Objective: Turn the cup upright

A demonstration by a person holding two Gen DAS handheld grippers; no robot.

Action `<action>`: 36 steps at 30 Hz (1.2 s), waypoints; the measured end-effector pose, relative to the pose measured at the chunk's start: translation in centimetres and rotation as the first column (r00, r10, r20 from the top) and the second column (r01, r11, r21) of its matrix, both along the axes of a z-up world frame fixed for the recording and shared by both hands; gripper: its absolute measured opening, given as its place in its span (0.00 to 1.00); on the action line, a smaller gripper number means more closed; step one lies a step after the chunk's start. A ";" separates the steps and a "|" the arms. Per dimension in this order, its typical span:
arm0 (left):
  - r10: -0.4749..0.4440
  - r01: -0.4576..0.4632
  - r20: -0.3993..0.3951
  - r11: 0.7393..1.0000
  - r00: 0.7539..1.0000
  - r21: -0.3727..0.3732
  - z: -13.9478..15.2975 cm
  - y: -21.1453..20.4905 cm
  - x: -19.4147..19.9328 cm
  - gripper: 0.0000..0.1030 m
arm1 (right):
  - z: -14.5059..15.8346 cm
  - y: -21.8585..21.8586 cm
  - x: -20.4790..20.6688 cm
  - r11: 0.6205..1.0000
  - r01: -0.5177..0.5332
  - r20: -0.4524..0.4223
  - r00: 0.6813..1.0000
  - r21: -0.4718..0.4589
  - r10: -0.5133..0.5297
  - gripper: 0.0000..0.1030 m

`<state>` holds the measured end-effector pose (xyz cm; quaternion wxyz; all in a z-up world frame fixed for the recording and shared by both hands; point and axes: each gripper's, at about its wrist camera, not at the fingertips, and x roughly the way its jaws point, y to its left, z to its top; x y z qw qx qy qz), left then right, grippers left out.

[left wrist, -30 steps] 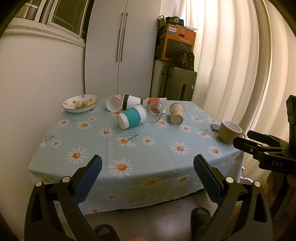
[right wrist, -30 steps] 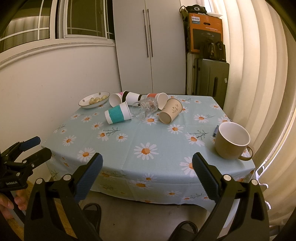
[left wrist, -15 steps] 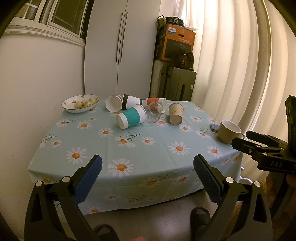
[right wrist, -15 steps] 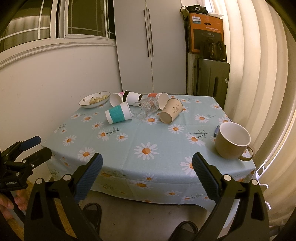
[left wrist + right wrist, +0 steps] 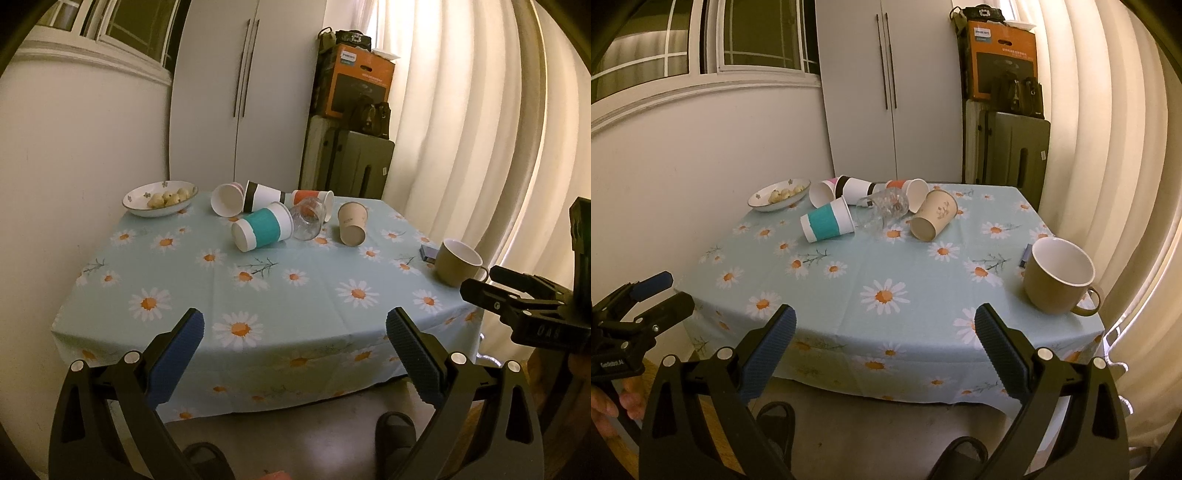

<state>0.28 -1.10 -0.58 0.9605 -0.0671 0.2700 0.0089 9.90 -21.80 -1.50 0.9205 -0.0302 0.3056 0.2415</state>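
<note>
Several cups lie on their sides at the far middle of the table: a teal-banded cup [image 5: 263, 232] [image 5: 827, 224], a clear glass [image 5: 308, 222] [image 5: 882, 208], a beige paper cup [image 5: 352, 229] [image 5: 933, 220], a black-banded cup [image 5: 263, 195], an orange-banded cup [image 5: 312, 196] and a pink-rimmed cup [image 5: 226, 199]. A brown mug [image 5: 457, 263] [image 5: 1058, 275] stands upright at the right edge. My left gripper [image 5: 293, 354] and right gripper [image 5: 883, 350] are both open and empty, held in front of the table's near edge.
A white bowl of food [image 5: 159, 197] sits at the far left corner. A small dark object [image 5: 428, 253] lies beside the mug. The table has a daisy tablecloth [image 5: 295, 295]. A cupboard, a suitcase with boxes and curtains stand behind and to the right.
Both grippers have drifted back very slightly; the cups have not moved and both stay open.
</note>
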 end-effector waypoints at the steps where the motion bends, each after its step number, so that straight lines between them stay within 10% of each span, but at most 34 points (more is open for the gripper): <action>1: 0.000 0.000 0.002 1.000 1.000 -0.007 0.0 0.3 0.0 0.94 | 0.0 0.0 0.0 1.000 -0.001 -0.002 1.000 0.002 0.001 0.93; 24: -0.039 0.039 0.001 0.997 0.999 -0.063 0.5 1.0 -0.1 0.94 | 0.1 0.7 -0.1 0.999 -0.026 0.013 1.000 -0.030 0.027 0.93; 36: -0.076 0.067 -0.082 0.991 0.994 -0.114 0.7 2.9 2.6 0.94 | -0.2 1.1 4.9 0.999 -0.034 -0.154 0.987 0.034 0.038 0.93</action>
